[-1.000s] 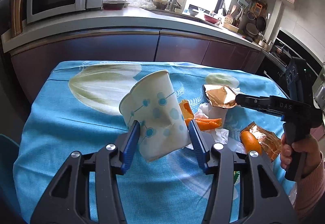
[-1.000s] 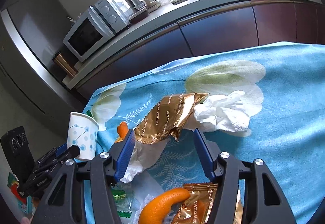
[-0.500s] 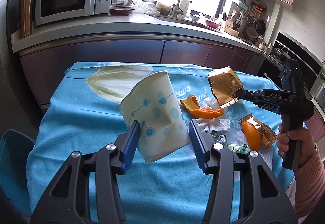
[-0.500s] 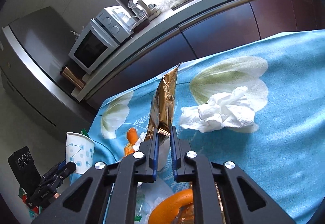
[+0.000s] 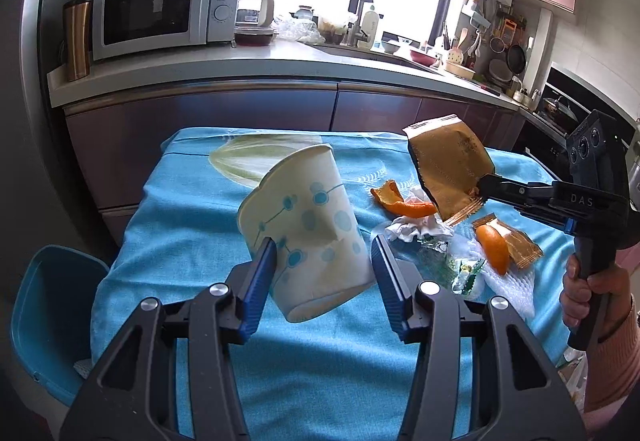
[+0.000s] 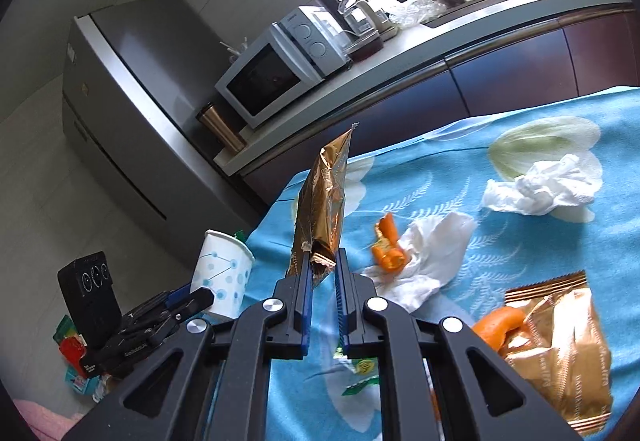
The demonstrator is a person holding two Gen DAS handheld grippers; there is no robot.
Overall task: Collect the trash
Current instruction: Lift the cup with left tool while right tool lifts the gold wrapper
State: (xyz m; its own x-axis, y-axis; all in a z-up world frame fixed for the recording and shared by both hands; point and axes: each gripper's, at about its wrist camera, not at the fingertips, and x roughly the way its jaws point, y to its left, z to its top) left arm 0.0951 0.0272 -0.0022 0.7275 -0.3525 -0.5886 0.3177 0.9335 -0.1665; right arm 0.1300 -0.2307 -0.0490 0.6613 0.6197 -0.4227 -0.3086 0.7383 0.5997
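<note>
The tabletop (image 5: 192, 241), draped in a soft blue floral cloth, was only partly cleared. The teal bin (image 5: 48, 305) stood beside its left edge. The left gripper (image 5: 324, 273) held a dented paper cup (image 5: 308, 225), tilted, clear of the cloth. The right gripper (image 6: 322, 273) had its fingers narrowed on a crinkled gold foil wrapper (image 6: 324, 197), lifted upright. Crumpled tissues (image 6: 540, 189), a second wrapper (image 6: 560, 341) and curled orange peels (image 6: 388, 245) remained.
</note>
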